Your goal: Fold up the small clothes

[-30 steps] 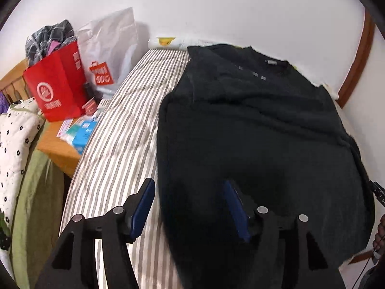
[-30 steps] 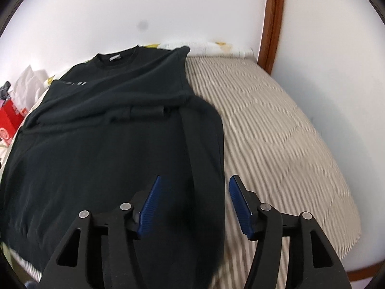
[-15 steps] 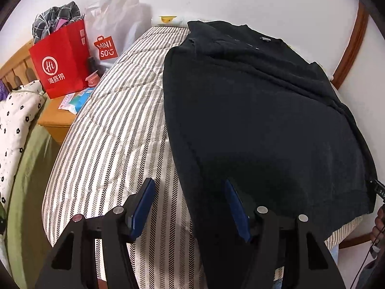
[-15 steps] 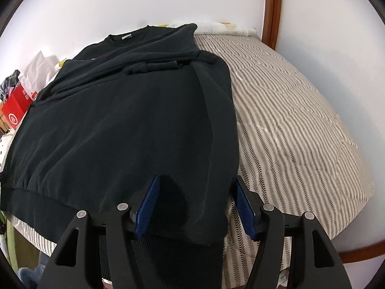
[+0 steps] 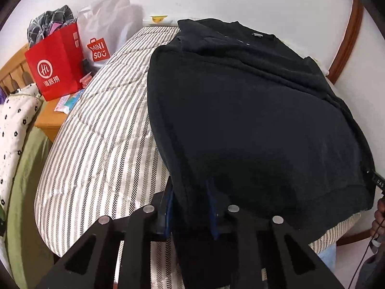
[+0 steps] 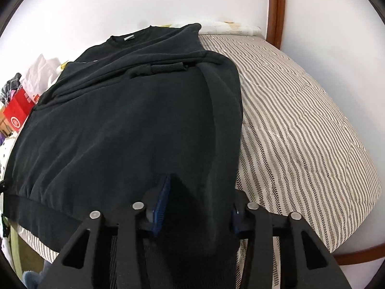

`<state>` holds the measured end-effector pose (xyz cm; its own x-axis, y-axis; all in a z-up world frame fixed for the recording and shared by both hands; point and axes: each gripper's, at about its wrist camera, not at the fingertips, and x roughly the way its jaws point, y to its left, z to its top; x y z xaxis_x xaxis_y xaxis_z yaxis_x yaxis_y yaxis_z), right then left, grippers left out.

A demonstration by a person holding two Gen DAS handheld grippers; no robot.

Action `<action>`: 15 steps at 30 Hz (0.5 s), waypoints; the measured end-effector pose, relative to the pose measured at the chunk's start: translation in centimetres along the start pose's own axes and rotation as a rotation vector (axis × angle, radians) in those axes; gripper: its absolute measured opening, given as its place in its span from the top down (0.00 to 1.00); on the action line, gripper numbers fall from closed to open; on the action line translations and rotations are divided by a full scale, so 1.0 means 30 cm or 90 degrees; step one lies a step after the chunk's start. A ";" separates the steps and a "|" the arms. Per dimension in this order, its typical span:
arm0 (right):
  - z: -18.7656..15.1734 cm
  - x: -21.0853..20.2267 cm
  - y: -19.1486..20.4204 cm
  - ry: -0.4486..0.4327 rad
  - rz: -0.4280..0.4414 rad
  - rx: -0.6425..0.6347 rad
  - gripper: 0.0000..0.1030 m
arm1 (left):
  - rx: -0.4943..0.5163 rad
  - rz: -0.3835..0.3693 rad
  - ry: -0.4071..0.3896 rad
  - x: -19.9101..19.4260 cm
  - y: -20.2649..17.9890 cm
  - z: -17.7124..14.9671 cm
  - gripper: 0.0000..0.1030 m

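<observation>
Left wrist view. Item: black sweatshirt (image 5: 252, 120), spread flat on the striped bed (image 5: 101, 130), collar at the far end by the wall, hem at the near end hanging over the bed's edge. Long axis runs straight away from the left hand-held gripper (image 5: 191, 207), from hem to collar. Gripper sits at the hem's left corner; its jaws are closing, with the side edge of the cloth between the blue pads (image 5: 213, 213). The pads look to be on the fabric, though the dark cloth hides how firmly. Beside the bed, to the left: red paper bag (image 5: 55, 69), white shopping bag (image 5: 105, 31), wooden nightstand (image 5: 48, 120). None lies in the way.

Right wrist view. Same sweatshirt (image 6: 134, 120), seen from its right side; sleeves are folded in across the chest, one cuff (image 6: 166, 68) lying crosswise. Right hand-held gripper (image 6: 198, 207) is at the hem's right corner; its jaws are closing, and a thick bunch of the hem fills the gap between the pads. Bare striped bed (image 6: 300, 125) extends to the right.

Relation governing the next move, as judged: each gripper is at its own hem corner, the collar lies directly ahead of both, so the hem would travel along the long axis toward the collar.
</observation>
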<state>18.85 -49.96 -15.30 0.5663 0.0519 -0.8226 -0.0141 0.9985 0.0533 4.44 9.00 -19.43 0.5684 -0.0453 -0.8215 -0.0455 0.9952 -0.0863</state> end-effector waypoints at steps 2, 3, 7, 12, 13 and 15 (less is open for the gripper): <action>-0.004 -0.002 -0.006 -0.003 0.005 -0.001 0.60 | -0.014 -0.006 -0.005 -0.003 0.007 -0.006 0.79; -0.005 -0.003 -0.008 -0.004 0.008 0.001 0.59 | -0.018 -0.007 -0.006 -0.002 0.007 -0.006 0.79; -0.001 0.001 -0.004 -0.008 0.011 -0.004 0.58 | -0.024 -0.010 0.000 0.006 0.004 0.008 0.79; -0.004 -0.003 -0.016 -0.011 0.020 -0.002 0.63 | -0.026 -0.004 0.004 0.014 0.001 0.022 0.86; -0.005 -0.004 -0.018 -0.009 0.023 -0.001 0.64 | -0.026 -0.007 0.005 0.014 0.005 0.023 0.86; -0.007 -0.009 -0.029 -0.006 0.031 0.002 0.65 | -0.028 -0.016 0.003 0.013 0.016 0.020 0.86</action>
<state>18.52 -50.85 -15.24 0.5723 0.1003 -0.8139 -0.0397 0.9947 0.0947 5.12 9.52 -19.45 0.5664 -0.0704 -0.8211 -0.0681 0.9890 -0.1317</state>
